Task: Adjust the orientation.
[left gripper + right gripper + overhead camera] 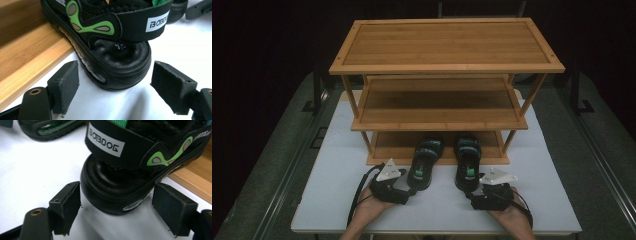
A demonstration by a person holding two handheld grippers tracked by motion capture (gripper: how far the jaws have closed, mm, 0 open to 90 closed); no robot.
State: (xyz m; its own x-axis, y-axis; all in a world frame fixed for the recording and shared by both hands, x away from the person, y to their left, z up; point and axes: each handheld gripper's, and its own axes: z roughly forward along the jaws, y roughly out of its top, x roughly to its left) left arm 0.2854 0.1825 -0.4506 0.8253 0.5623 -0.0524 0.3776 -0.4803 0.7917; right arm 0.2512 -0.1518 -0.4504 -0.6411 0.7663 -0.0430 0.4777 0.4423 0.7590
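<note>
The two sandals, left sandal (424, 165) and right sandal (468, 164), lie toes-in on the bottom shelf (384, 146), heels over the surface (337, 195), each heel straight ahead of wide, empty left tongs (404, 186) and right tongs (473, 192).

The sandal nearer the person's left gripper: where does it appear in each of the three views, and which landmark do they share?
High view: the left sandal lies just left of centre, toe toward the bottom shelf.
Left gripper view: its heel is in the middle, ahead of the parted jaws.
Right gripper view: its sole is at the top left.
Shared landmark: the bottom shelf, at the left and at the right in the gripper views.
</note>
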